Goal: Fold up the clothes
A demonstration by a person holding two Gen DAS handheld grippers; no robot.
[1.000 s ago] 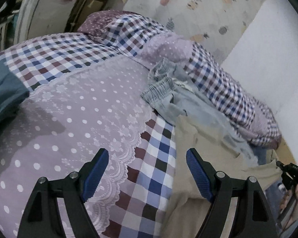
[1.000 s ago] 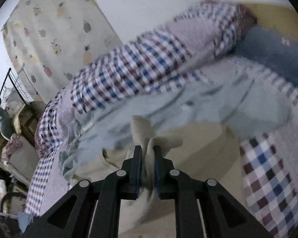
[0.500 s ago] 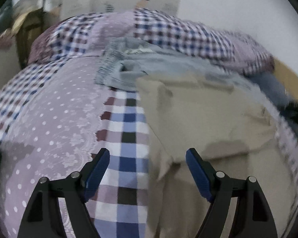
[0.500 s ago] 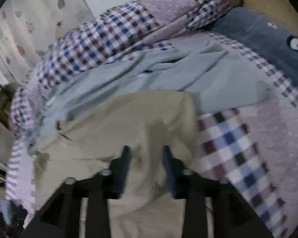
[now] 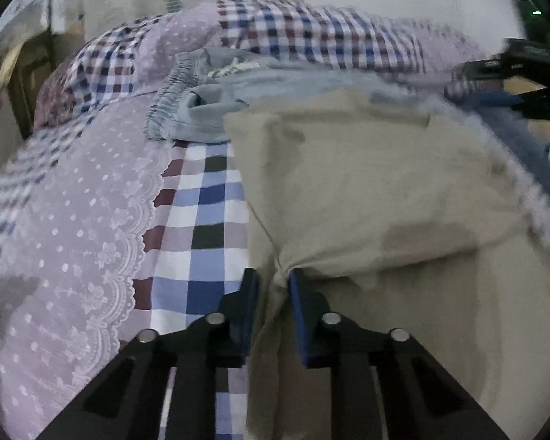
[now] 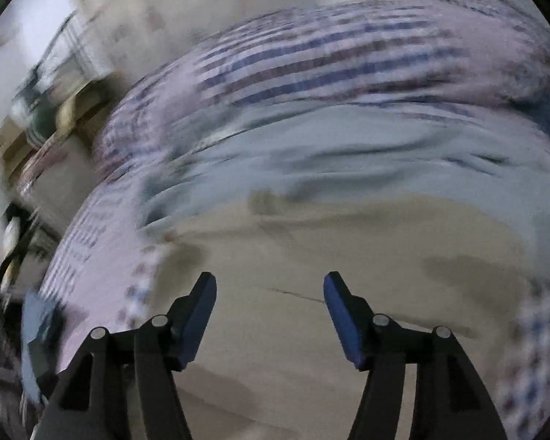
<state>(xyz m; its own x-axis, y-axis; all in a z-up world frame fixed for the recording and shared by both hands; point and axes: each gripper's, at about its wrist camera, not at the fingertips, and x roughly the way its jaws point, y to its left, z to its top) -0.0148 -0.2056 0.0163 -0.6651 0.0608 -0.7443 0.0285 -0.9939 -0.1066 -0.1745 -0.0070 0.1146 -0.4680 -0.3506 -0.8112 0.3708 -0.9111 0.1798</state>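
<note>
A beige garment lies spread on the bed, over the checked and lilac bedding. My left gripper is shut on a bunched edge of the beige garment at its near left side. Behind it lies a crumpled pale blue garment with an elastic waistband. In the right wrist view, which is motion-blurred, my right gripper stands open just above the beige garment, nothing between its fingers. The pale blue garment stretches across beyond it.
A rolled checked quilt runs along the wall behind the clothes. A dark blue cloth lies at the far right of the bed. The other gripper's black body shows at the upper right. Furniture stands left of the bed.
My left gripper went from open to shut on the beige garment's edge. My right gripper let go of the beige cloth, opened wide, and is swinging fast.
</note>
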